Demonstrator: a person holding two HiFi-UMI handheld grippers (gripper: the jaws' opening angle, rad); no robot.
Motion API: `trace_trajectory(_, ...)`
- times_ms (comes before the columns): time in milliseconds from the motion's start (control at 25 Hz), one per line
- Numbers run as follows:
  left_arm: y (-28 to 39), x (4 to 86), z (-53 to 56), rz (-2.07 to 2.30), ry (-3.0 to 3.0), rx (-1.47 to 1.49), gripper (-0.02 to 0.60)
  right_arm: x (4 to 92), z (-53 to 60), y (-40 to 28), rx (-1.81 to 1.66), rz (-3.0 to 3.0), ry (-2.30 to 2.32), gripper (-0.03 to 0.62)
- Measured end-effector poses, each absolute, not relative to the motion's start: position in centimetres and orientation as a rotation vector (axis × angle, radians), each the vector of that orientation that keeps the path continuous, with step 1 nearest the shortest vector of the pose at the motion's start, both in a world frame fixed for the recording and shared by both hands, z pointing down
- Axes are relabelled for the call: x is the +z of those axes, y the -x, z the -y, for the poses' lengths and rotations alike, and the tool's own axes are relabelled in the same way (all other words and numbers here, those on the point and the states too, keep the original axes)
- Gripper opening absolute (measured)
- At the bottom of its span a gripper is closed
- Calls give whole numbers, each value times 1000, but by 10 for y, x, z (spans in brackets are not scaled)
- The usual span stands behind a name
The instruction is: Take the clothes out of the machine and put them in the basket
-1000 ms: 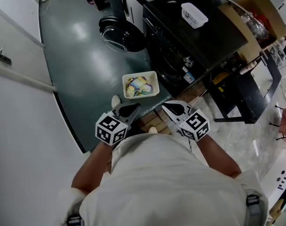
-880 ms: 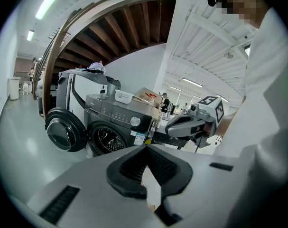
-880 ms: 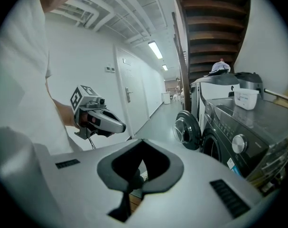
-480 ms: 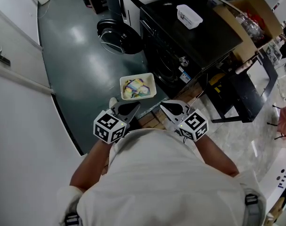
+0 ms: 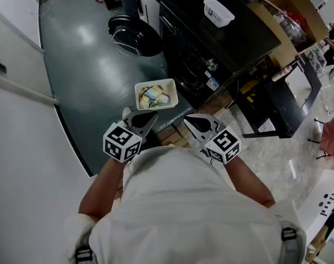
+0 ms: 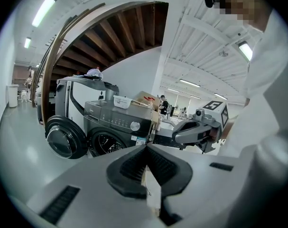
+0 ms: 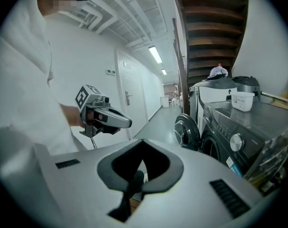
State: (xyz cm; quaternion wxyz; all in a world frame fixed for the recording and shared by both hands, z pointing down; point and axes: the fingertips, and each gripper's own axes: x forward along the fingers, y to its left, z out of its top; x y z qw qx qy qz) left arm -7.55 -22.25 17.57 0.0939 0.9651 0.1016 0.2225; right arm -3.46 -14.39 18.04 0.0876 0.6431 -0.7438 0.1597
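A black washing machine (image 5: 211, 43) stands ahead with its round door (image 5: 135, 36) swung open to the left. On the floor in front of it sits a white basket (image 5: 138, 89) with colourful clothes (image 5: 154, 96) in it. Both grippers are held close to the person's chest, well short of the basket. My left gripper (image 5: 150, 117) is shut with nothing in it, and so is my right gripper (image 5: 190, 120). In the left gripper view the drum opening (image 6: 106, 144) looks dark, and I cannot make out what is inside. The left gripper (image 6: 146, 146) and right gripper (image 7: 143, 140) show their tips meeting.
A white plastic tub (image 5: 219, 12) rests on top of the machine. A cardboard box (image 5: 290, 15) with bottles stands to its right, and a black frame (image 5: 277, 120) below that. Green floor (image 5: 95, 70) stretches left of the basket to a white wall (image 5: 18, 120).
The head view has drifted, so the basket and machine sit a little higher and further left in the picture. Both grippers stay shut and held before the chest.
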Motion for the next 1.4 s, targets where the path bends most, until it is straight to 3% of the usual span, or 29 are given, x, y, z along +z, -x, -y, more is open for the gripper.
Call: trace_trajectory(1400, 70, 224, 228, -282, -2791, 803, -3, 225, 150, 30, 568, 2234, -1912, 3)
